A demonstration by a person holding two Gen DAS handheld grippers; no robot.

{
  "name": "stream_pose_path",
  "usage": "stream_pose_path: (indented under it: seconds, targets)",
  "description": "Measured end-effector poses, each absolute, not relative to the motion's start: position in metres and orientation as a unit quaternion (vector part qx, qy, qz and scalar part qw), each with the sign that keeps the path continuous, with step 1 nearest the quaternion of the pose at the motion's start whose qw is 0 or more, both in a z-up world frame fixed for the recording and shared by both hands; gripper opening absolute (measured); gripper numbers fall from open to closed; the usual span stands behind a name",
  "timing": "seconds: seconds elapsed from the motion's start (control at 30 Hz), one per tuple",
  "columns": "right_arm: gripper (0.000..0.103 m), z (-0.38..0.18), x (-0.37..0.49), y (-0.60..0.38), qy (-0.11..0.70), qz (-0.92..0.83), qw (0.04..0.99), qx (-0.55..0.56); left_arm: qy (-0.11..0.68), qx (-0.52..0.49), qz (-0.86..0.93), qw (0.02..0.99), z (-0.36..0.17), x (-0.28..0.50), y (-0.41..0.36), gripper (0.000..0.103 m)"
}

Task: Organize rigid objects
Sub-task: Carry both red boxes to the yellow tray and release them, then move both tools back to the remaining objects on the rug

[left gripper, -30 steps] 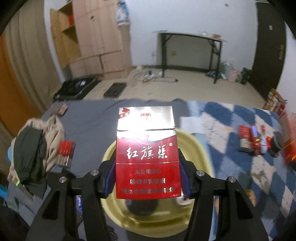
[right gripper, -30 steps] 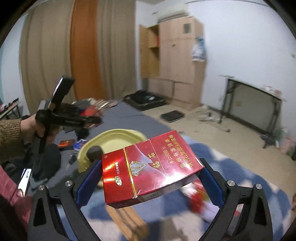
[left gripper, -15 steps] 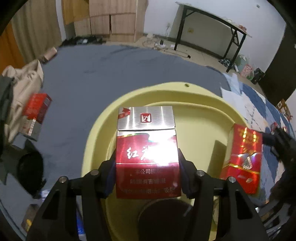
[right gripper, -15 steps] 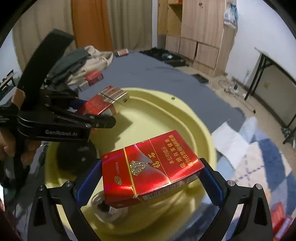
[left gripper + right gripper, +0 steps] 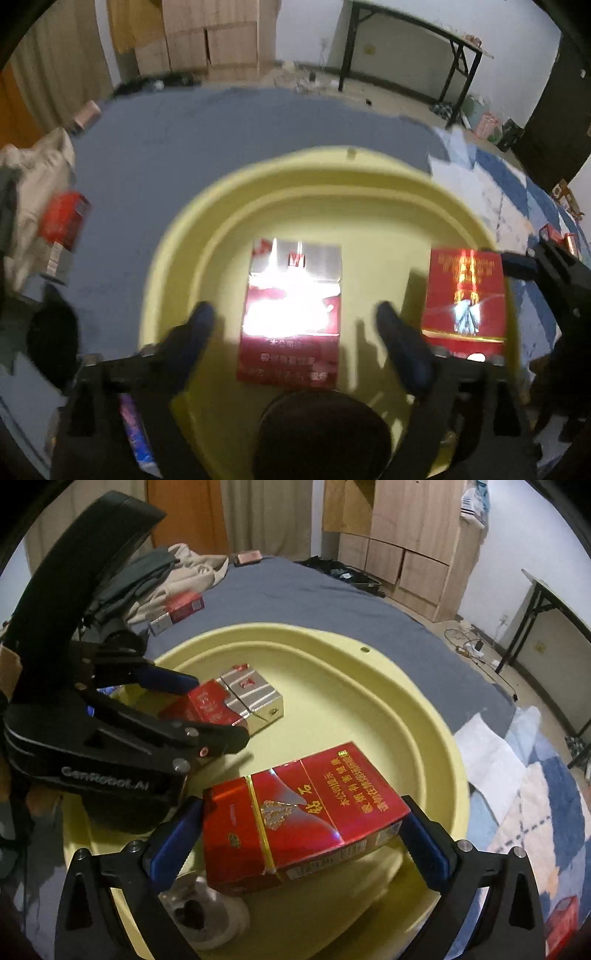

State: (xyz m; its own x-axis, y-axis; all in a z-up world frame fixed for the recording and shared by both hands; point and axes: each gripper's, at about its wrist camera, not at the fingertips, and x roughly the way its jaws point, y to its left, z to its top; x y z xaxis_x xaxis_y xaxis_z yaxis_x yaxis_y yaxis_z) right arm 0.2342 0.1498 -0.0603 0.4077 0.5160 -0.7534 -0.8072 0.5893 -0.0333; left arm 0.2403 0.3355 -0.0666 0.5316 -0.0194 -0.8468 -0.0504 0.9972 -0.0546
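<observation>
A red and silver cigarette pack (image 5: 291, 314) lies flat on the floor of the yellow basin (image 5: 332, 166). My left gripper (image 5: 293, 317) straddles it; its jaws are opening and the blue pads stand clear of the pack's sides. From the right wrist view, the left gripper (image 5: 192, 709) hovers over the same pack (image 5: 247, 694). My right gripper (image 5: 303, 823) is shut on a red pack with gold lettering (image 5: 306, 812), held just above the basin's (image 5: 295, 631) near side. That red pack (image 5: 463, 295) appears at the right in the left wrist view.
Another red pack (image 5: 177, 611) lies on the grey bedcover beside a pile of clothes (image 5: 166, 572). A dark round object (image 5: 321, 435) and a white one (image 5: 210, 915) sit in the basin's near part. More packs (image 5: 561, 919) lie on the blue checked blanket.
The left jaws have spread and let go of the red and silver pack, which now rests in the basin. Both grippers came down over the basin; the right keeps its pack.
</observation>
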Motion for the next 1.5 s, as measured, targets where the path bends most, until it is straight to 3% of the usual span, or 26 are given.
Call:
stream_pose_path:
  seconds: [0.03,0.3,0.5,0.73,0.97,1.1,1.5]
  targets:
    - [0.103,-0.054,0.23,0.146,0.355,0.41,0.817,-0.196,0.469,-0.031,0.004,0.882,-0.052,0.236,0.331,0.103]
    - [0.103,0.009,0.197,0.096,0.332,0.395,0.835,-0.192,0.426,0.014,0.003,0.905,0.047,0.208,0.286,0.103]
    - [0.103,0.052,0.15,-0.014,0.331,0.344,0.872,-0.112,0.388,-0.024,-0.046,0.92,0.091,0.144,0.226,0.103]
    - [0.103,0.055,0.065,-0.208,0.308,0.222,0.924,-0.047,0.381,-0.059,-0.095,0.918,0.073,0.057,0.116,0.103]
    - [0.103,0.014,-0.021,-0.307,0.281,0.152,0.947,-0.017,0.412,-0.087,-0.097,0.902,0.024,0.033,0.058,0.103]
    - [0.103,0.002,-0.031,-0.3,0.301,0.137,0.944,0.013,0.416,-0.018,-0.111,0.902,0.004,0.032,0.037,0.103]
    - [0.103,-0.016,0.017,-0.285,0.286,0.139,0.948,-0.007,0.393,0.01,-0.14,0.909,-0.005,0.04,0.033,0.103]
